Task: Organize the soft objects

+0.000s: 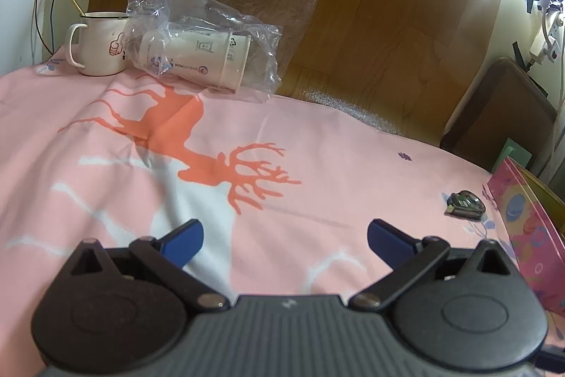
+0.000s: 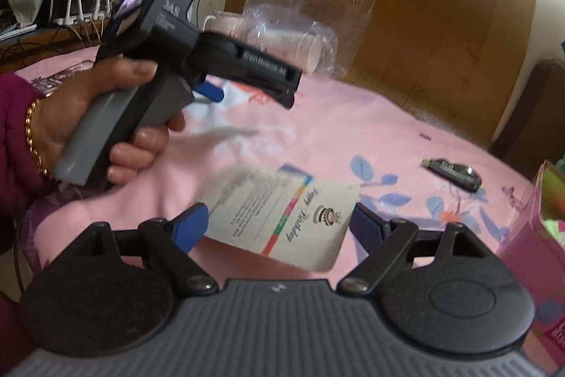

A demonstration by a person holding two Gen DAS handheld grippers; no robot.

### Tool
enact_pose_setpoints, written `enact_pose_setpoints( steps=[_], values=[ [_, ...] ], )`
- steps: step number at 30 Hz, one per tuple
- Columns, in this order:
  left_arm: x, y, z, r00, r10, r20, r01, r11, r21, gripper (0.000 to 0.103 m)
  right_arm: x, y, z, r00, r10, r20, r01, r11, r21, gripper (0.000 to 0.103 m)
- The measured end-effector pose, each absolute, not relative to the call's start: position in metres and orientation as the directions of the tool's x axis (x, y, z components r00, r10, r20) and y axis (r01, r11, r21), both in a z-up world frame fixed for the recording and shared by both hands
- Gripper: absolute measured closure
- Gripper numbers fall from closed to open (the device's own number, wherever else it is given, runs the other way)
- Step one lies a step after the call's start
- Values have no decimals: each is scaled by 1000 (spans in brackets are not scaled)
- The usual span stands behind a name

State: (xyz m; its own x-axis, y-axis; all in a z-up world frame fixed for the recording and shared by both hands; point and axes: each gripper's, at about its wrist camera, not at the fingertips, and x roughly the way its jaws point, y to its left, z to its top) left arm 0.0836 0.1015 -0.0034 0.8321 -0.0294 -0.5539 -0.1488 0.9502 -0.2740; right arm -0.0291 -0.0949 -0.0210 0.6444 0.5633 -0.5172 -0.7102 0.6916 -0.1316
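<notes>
In the left wrist view a clear plastic bag [image 1: 219, 16] stands at the far side of the pink deer-print cloth [image 1: 317, 143], with a white paper cup [image 1: 197, 57] lying on its side inside it. My left gripper [image 1: 284, 241] is open over the cloth, well short of the bag, with nothing between its blue fingers. In the right wrist view my right gripper [image 2: 279, 228] is open. A white "Happy Birthday" card [image 2: 282, 214], blurred, lies between its fingers just over the cloth, and the pads do not press it. A hand [image 2: 106, 115] holds the left gripper [image 2: 215, 93] at upper left.
A white mug [image 1: 100, 43] with a spoon stands left of the bag. A small black device [image 1: 466, 205] lies on the cloth at right, beside a pink box [image 1: 526, 235] at the table's right edge. A wooden panel [image 1: 370, 6] and a brown chair back [image 1: 501, 115] stand behind.
</notes>
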Motion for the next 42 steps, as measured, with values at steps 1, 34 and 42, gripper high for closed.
enact_pose_setpoints(
  steps=[1, 34, 42],
  values=[
    [83, 102, -4, 831, -31, -555, -148, 950, -274, 0, -30, -95, -21, 642, 569, -514, -710, 695, -118, 15],
    [23, 96, 3, 729, -250, -638, 66, 952, -298, 13, -44, -108, -25, 666, 567, -484, -678, 731, -77, 32],
    [23, 51, 1, 652, -357, -668, 269, 934, -237, 1, -41, -102, -37, 623, 573, -532, -671, 742, 13, 28]
  ],
)
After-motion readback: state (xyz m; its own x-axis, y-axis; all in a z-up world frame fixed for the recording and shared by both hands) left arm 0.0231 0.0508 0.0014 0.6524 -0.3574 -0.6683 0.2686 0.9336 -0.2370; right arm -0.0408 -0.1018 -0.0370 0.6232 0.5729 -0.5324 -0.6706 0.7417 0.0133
